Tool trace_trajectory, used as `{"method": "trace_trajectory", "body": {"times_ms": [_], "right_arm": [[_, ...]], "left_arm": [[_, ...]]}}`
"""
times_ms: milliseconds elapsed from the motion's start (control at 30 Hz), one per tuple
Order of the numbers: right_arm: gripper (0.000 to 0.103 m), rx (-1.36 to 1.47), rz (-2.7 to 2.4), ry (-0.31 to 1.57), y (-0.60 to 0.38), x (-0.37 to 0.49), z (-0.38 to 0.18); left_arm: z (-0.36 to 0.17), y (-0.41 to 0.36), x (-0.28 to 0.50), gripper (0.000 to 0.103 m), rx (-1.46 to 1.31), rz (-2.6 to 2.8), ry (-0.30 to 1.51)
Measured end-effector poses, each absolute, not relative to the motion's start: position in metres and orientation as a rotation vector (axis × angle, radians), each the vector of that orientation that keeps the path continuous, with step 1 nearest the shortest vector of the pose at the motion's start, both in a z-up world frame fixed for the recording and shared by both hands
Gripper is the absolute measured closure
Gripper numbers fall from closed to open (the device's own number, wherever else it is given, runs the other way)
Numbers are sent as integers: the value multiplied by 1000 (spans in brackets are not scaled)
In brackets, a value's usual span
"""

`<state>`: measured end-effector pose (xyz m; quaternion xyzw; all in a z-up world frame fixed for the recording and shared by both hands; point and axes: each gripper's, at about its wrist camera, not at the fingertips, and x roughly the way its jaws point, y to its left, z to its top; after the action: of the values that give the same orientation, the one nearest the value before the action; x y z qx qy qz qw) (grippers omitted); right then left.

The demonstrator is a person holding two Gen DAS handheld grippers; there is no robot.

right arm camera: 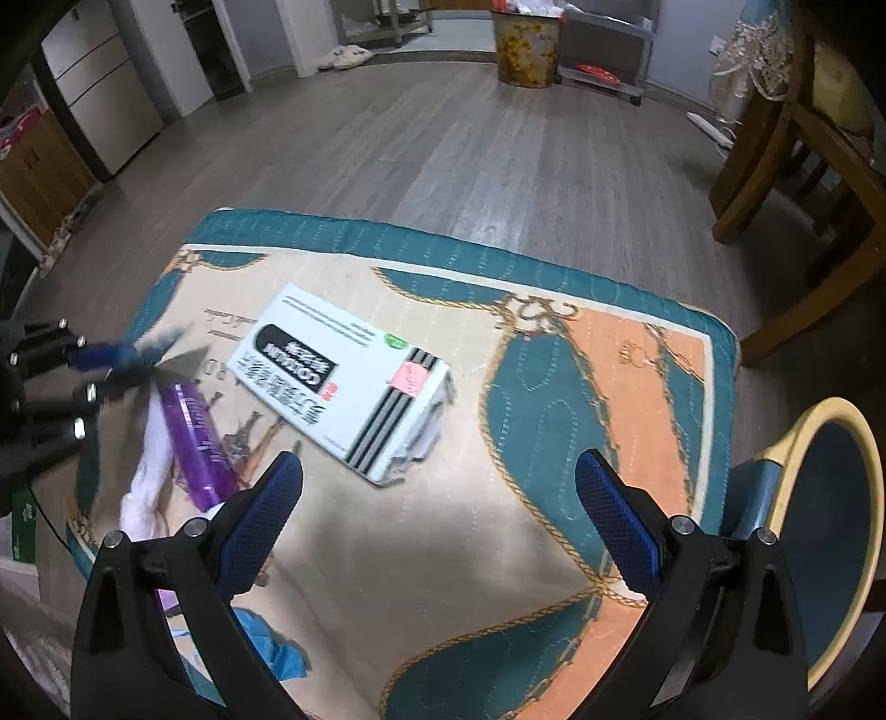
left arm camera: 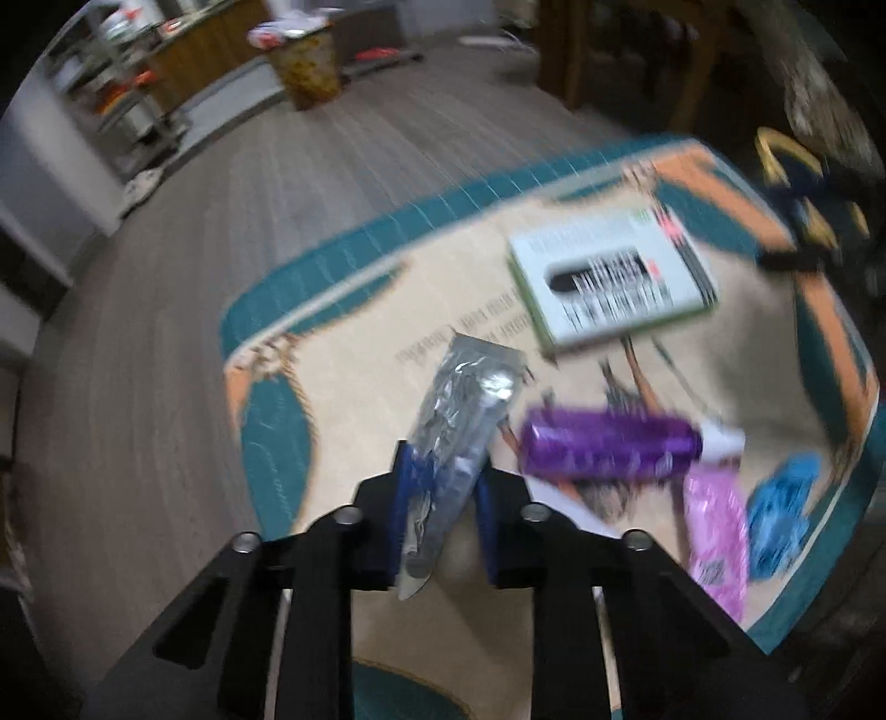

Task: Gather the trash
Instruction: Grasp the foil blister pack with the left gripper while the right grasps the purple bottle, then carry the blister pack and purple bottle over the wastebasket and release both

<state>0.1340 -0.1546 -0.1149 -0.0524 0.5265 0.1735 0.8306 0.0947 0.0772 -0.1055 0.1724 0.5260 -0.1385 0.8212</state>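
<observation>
My left gripper (left arm camera: 443, 476) is shut on a silver foil wrapper (left arm camera: 462, 404) and holds it above the patterned mat (left arm camera: 387, 310). It shows at the left edge of the right wrist view (right arm camera: 119, 363), wrapper (right arm camera: 177, 357) in its fingers. On the mat lie a white cardboard box (left arm camera: 609, 282) (right arm camera: 343, 376), a purple wrapper (left arm camera: 609, 448) (right arm camera: 196, 443), a pink wrapper (left arm camera: 714, 531), a blue crumpled wrapper (left arm camera: 781, 509) (right arm camera: 277, 653) and white paper (right arm camera: 149, 487). My right gripper (right arm camera: 440, 487) is open and empty above the mat's (right arm camera: 554, 399) near part.
A patterned trash bin (left arm camera: 307, 66) (right arm camera: 523, 47) full of litter stands on the wood floor far behind the mat. Wooden chair legs (right arm camera: 775, 166) are at the right. A blue stool with a yellow rim (right arm camera: 830, 515) is beside the mat's right edge. Cabinets line the left wall.
</observation>
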Motion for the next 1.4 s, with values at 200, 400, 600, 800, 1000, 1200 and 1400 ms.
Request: {"method": "trace_trajectory", "body": {"times_ms": [200, 400, 600, 800, 1000, 1200, 1400], "right_arm": [[22, -93, 521, 1104, -110, 124, -118], [43, -161, 672, 1115, -58, 113, -132], [49, -247, 696, 1142, -25, 107, -151], [67, -304, 709, 1163, -16, 105, -165], [70, -263, 701, 1125, -31, 103, -144], [71, -188, 652, 1066, -66, 102, -110], [71, -84, 582, 995, -116, 105, -72]], "left_arm": [[-90, 93, 106, 90, 175, -244, 1147], [-106, 98, 111, 90, 168, -211, 1206], [-118, 106, 113, 87, 152, -186, 1232], [-120, 107, 116, 90, 134, -189, 1239], [-107, 101, 115, 90, 156, -207, 1198], [-83, 91, 116, 90, 163, -220, 1127], [-50, 59, 116, 90, 176, -259, 1031]]}}
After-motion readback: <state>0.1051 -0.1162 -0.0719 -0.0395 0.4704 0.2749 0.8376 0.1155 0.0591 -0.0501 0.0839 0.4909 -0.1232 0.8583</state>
